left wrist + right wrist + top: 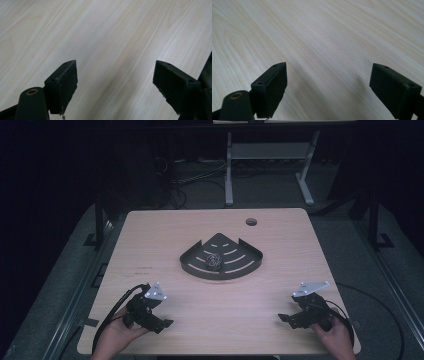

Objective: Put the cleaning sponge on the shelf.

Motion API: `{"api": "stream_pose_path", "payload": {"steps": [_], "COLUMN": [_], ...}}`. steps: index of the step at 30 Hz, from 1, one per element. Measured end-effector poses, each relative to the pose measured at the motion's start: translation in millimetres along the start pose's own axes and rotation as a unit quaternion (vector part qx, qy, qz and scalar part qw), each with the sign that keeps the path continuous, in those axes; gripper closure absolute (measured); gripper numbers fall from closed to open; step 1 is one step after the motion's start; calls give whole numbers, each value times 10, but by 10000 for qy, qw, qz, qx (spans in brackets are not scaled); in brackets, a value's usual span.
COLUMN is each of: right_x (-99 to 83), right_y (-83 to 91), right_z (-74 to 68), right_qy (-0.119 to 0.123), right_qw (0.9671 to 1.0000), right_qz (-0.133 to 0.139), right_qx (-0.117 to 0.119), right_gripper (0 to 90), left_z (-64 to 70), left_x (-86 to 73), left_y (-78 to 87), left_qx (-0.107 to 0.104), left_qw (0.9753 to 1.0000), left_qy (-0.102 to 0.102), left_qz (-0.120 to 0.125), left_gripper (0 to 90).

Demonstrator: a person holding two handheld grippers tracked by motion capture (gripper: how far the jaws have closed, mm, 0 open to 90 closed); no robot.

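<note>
a person's two hands are resting at the near edge of a pale wooden table (165, 245), each holding a two-jaw gripper, with a dark, fan-shaped corner shelf tray (192, 263) lying flat beyond them at the middle of the table. inside that tray, just toward its rounded front rim and resting on the slotted floor, a small openwork ball (214, 261) is sitting, seemingly woven of dark and light strands. the left gripper (161, 323) is lying well short of the tray and off to its left, the right gripper (286, 318) well short of it and off to its right; in the left gripper view (115, 82) and the right gripper view (328, 83) the jaws are standing wide apart over bare wood grain, holding nothing. a round cable hole (251, 222) is showing in the tabletop beyond the tray's pointed back corner. judging from its open lattice, the ball is likely light and somewhat springy, liable to roll on the tray floor and to squash or slip if squeezed hard, so a gentle pinch across its widest part, coming from above, looks like the safest hold. the tray, apparently thin sheet metal, is looking stiff and heavier than the ball; its raised straight walls near the back corner or its curved front rim are offering the plainest places to grip, though a one-sided hold may be tipping it and sending the ball rolling.
</note>
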State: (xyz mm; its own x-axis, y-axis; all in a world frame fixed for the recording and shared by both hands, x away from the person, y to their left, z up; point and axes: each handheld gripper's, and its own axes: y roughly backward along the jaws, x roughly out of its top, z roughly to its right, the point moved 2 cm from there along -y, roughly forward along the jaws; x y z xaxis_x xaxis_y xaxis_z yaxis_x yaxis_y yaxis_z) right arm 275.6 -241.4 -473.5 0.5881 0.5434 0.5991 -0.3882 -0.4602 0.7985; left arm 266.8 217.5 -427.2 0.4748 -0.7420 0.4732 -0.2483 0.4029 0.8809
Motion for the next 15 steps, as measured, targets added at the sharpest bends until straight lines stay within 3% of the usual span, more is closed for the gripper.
{"api": "stream_pose_path", "payload": {"steps": [15], "right_x": [-12], "right_y": [-13], "right_z": [-7], "right_qy": [-15], "right_qw": [10000], "right_qz": [-21], "right_qx": [10], "right_gripper": [142], "left_z": [26], "left_x": [-275], "left_y": [9], "left_qx": [21], "left_qw": [9997], "left_qy": [230], "left_qz": [11], "left_gripper": [192]}}
